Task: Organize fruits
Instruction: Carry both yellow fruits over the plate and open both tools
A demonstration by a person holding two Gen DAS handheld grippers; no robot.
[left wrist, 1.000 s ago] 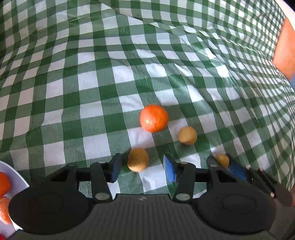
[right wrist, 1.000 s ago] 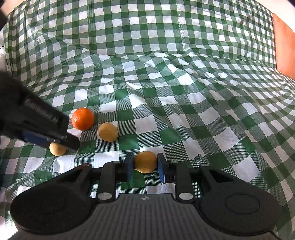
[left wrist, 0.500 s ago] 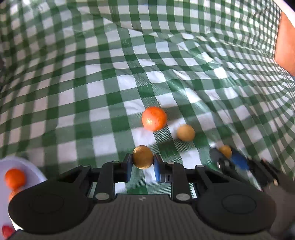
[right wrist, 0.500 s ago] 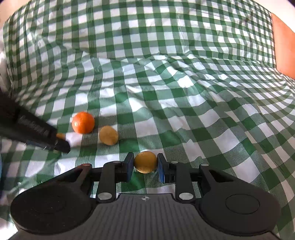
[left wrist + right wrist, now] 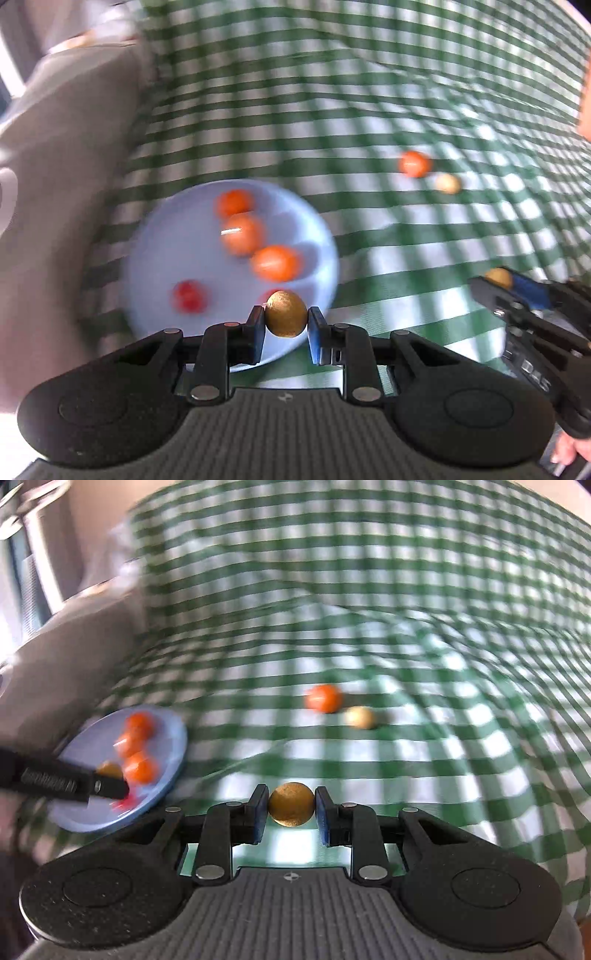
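Observation:
My left gripper is shut on a small brown fruit and holds it over the near rim of a pale blue plate. The plate holds several orange and red fruits. My right gripper is shut on another small brown fruit above the checked cloth. It shows at the right of the left wrist view. An orange and a pale brown fruit lie on the cloth further out. The left gripper shows over the plate in the right wrist view.
A green and white checked cloth covers the table. A grey cushioned seat stands left of the plate. Both views are motion-blurred.
My left gripper closed on the brown fruit and swung left with it to the plate. My right gripper, holding its fruit, lifted and turned left, bringing the plate into view.

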